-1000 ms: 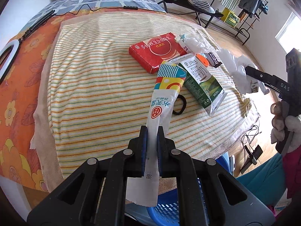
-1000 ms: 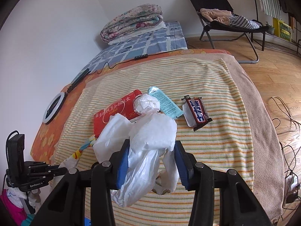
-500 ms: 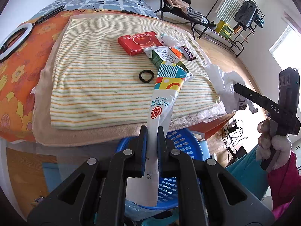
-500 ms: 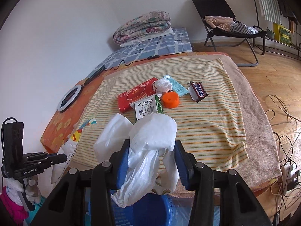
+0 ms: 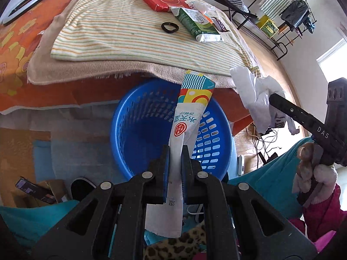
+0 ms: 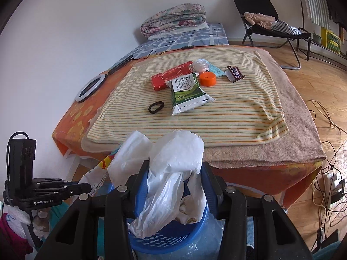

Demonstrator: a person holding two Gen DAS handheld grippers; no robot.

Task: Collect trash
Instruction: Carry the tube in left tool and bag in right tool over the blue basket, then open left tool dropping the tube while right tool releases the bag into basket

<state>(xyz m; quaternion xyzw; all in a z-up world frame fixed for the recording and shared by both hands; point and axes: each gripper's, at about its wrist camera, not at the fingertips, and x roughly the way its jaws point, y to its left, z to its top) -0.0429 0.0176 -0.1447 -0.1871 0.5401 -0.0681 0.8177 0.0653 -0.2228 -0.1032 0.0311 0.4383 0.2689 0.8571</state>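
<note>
Left hand-held gripper (image 5: 175, 158), angled down, clamps wrapper (image 5: 187, 117) over basket (image 5: 121, 117); right hand-held gripper (image 6: 173, 186) clamps plastic bag (image 6: 173, 162).

Both wrist views angled down, close, sharing blue basket (image 5: 138, 117), bed (image 6: 238, 112)

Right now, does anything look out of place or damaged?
Nothing spilled or broken. The one odd item among the wrappers on the striped yellow blanket is a black hair-tie ring, lying beside the green-and-white milk carton: possibly not trash.
</note>
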